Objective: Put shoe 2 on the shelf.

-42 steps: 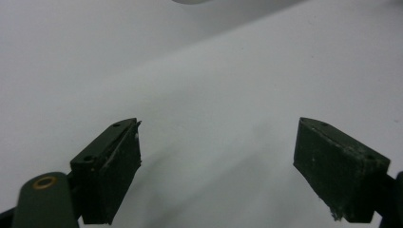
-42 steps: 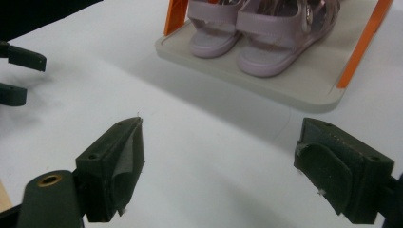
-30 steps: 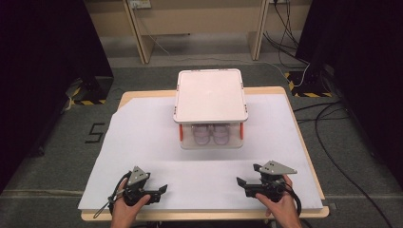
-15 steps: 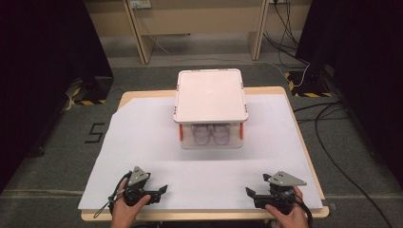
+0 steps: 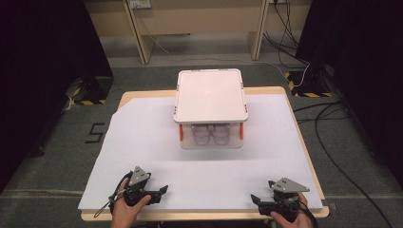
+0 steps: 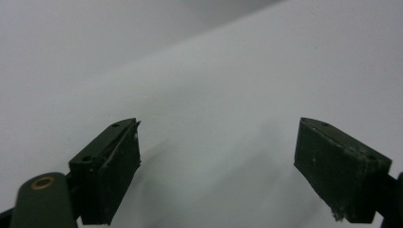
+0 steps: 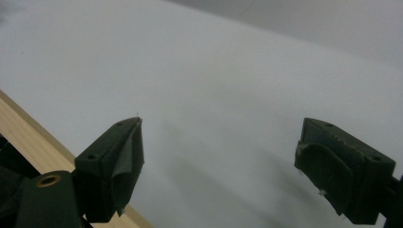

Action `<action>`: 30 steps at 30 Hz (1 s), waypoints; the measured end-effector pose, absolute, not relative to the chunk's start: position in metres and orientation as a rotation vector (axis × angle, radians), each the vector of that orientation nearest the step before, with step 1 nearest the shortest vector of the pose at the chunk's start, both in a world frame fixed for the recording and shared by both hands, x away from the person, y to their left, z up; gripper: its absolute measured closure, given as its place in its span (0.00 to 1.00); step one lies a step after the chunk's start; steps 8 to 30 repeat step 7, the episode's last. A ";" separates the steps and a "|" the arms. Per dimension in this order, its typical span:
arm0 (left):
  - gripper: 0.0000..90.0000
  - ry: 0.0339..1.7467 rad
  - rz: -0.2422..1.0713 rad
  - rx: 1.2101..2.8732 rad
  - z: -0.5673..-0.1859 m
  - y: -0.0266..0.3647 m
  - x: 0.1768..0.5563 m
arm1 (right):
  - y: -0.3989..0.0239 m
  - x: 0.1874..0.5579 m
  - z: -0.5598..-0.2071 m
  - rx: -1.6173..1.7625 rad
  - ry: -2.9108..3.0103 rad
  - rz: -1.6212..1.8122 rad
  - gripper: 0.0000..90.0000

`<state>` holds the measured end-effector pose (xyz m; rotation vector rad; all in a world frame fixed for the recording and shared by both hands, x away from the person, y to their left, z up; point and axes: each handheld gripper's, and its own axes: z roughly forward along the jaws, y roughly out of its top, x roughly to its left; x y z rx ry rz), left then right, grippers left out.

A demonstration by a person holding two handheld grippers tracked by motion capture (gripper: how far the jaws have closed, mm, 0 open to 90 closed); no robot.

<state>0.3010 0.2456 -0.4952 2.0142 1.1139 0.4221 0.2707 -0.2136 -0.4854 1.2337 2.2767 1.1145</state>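
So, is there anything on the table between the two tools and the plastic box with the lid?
Nothing visible. Only bare white sheet lies between the left tool, the right tool and the lidded box. Both tools are open and hold nothing.

The box [image 5: 210,114] has a pale pink lid, clear walls and orange-red clips at its sides; pale lilac things show inside it. Under it lies a white sheet [image 5: 142,142] on a light wooden table [image 5: 124,98]. Both grippers in front of the box are black with grey plates. The floor [image 5: 47,156] behind the box is grey, with yellow-and-black striped tape.
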 end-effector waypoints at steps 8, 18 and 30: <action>0.17 1.109 0.420 2.017 -0.495 0.245 0.301 | -0.213 0.271 -0.486 1.227 2.281 1.099 0.18; 0.17 1.109 0.420 2.017 -0.495 0.245 0.301 | -0.213 0.271 -0.486 1.227 2.281 1.099 0.18; 0.17 1.109 0.420 2.017 -0.495 0.245 0.301 | -0.213 0.271 -0.486 1.227 2.281 1.099 0.18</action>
